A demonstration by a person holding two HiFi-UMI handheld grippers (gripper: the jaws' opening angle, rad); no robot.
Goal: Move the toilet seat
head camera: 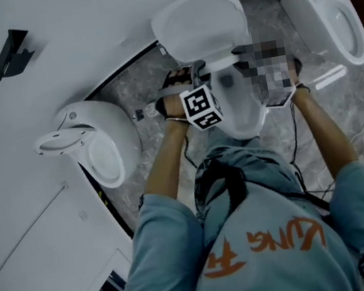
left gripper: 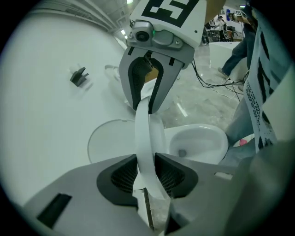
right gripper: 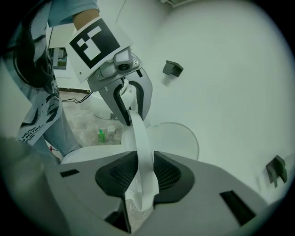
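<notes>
Toilet seat: the white toilet seat [left gripper: 148, 138] is lifted off the bowl [left gripper: 199, 143]. I see it edge-on as a thin curved band between the bowl rim and the lid [left gripper: 108, 140], which stands back near the wall.
Left gripper: my left gripper [left gripper: 146, 173] has its jaws pinching one side of the seat ring, pads pressed on both faces.
Right gripper: my right gripper [right gripper: 140, 173] pinches the opposite side of the same ring, jaws clamped on it.
Head view: both of my arms reach over the middle toilet; a mosaic patch covers the right gripper there.
Progress: I judge the grasp done and the seat partway through its swing.
Left to do: carry the seat to its resting position, against the lid or down on the bowl rim (I cannot tell which), then let go.
</notes>
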